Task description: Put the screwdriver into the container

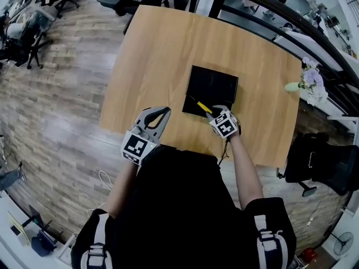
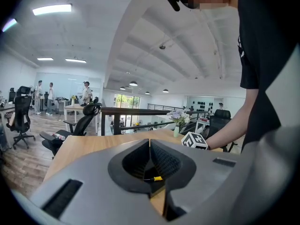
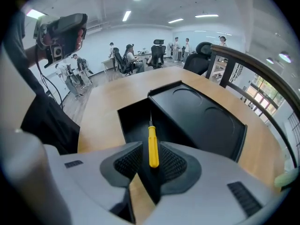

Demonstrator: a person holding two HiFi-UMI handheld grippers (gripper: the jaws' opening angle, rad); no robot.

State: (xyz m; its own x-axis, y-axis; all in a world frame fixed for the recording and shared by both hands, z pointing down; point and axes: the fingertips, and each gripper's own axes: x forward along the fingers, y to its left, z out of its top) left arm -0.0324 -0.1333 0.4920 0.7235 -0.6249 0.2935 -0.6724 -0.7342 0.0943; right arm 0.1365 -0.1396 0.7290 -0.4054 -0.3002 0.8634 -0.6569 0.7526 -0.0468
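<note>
**A:** What does the head view show?

**B:** A wooden table (image 1: pixel 151 55) with a black container (image 1: pixel 216 83) on it. The screwdriver (image 1: pixel 205 107) lies at the container's near edge, with its yellow handle just ahead of the right gripper (image 1: pixel 220 114) and its shaft pointing inward. The left gripper (image 1: pixel 164 111) is off to the side above bare wood, well apart from the container.

**A:** And the left gripper view?

**B:** Its jaws are pressed together with nothing between them. The yellow handle shows small and far off below them. A vase of flowers (image 2: pixel 178 121) stands at the far edge of the table.

**A:** The right gripper view?

**B:** The jaws are spread. The handle sits between them with a sliver of gap on each side, so the pads are not pinching it. The shaft reaches out over the container's open compartment, which has nothing else in it. I cannot tell whether the tip rests on the bottom. The flat lid (image 3: pixel 201 121) lies open on the right, joined to the compartment.
</note>
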